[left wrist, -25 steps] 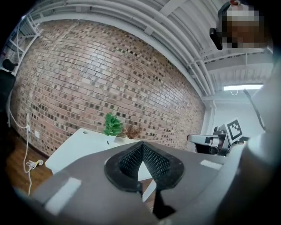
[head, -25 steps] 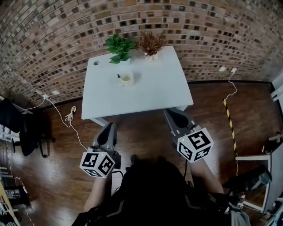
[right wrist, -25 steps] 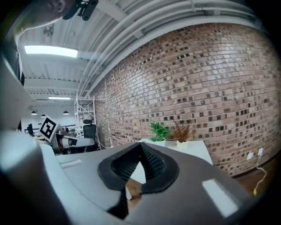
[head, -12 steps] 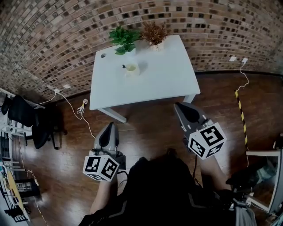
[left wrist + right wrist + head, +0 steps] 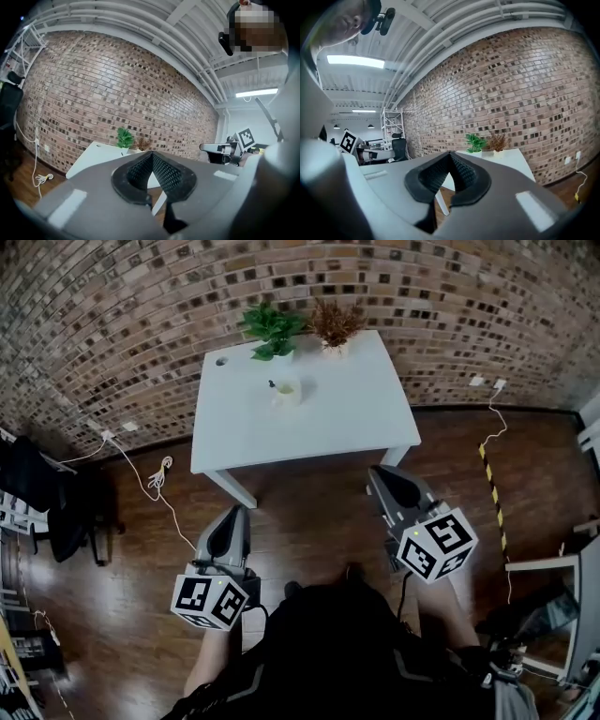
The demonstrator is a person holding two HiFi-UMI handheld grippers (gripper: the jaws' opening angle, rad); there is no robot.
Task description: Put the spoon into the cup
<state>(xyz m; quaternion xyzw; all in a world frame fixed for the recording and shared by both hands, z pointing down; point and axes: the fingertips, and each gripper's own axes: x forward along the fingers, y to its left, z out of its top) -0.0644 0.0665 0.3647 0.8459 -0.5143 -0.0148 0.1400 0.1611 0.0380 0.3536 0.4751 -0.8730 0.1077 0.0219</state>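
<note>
Head view: the white table (image 5: 323, 432) stands against the brick wall. Over the last second it has drifted a little in the picture, and the strip of wood floor between its near edge and the gripper tips looks slightly wider; whether the person stepped or only tipped the head, I can't tell. The cup (image 5: 288, 395) kept its place in the far half, left of middle, just in front of the green plant (image 5: 272, 329) at the far edge. A dark stub (image 5: 273, 385) rises at its rim, likely the spoon's handle but too small to be sure. No spoon lies on the bare top, so the task's end state may already be there. The left gripper (image 5: 232, 516) and right gripper (image 5: 382, 480) hang over the floor, well apart from the table. Left gripper view: the jaws are pressed together with nothing between them, and the table and plants sit beyond the tips. Right gripper view: the same, clenched on nothing, with the cup not visible. Writing: only the black-and-white square markers on the left cube (image 5: 208, 601) and right cube (image 5: 436, 543). I can read no brand, label or words anywhere.
</note>
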